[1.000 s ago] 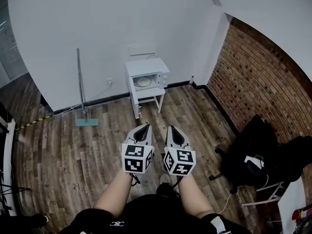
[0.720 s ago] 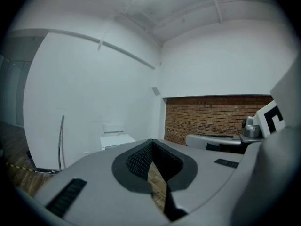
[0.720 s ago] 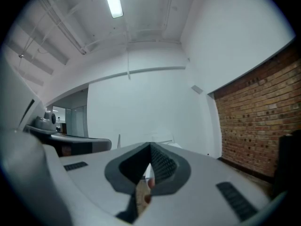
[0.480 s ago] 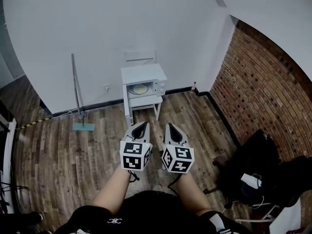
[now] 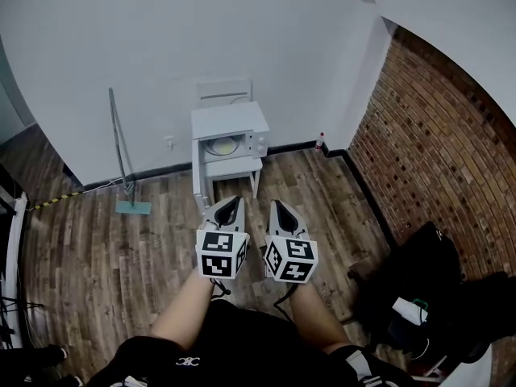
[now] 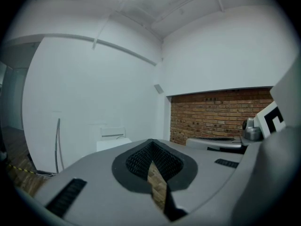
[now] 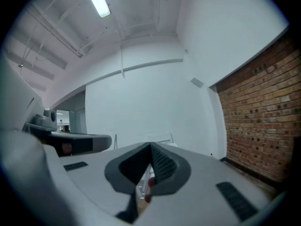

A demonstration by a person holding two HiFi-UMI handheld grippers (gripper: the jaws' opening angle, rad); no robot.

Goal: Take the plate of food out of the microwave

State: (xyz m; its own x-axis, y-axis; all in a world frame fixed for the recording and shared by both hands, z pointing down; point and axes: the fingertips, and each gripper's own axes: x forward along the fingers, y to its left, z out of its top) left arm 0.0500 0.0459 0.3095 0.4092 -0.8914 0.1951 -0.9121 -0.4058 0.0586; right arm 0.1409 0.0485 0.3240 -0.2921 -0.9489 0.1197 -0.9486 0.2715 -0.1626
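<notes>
1. Plate of food (image 5: 219,146): a pale disc seen inside the microwave (image 5: 230,122), straight ahead of both grippers and well apart from them. The contents are too small to tell.
2. Handling, as judged: rigid, smooth-rimmed and breakable. Food may slide if the plate is tipped. Take hold at the near rim and keep it level.
3. The microwave sits on a small white stand (image 5: 235,166) against the wall. Whether its door is open cannot be told.
4. Left gripper (image 5: 230,208): jaws pressed together, nothing between them. Right gripper (image 5: 280,210): likewise closed and empty.
5. Approach not yet made.
</notes>
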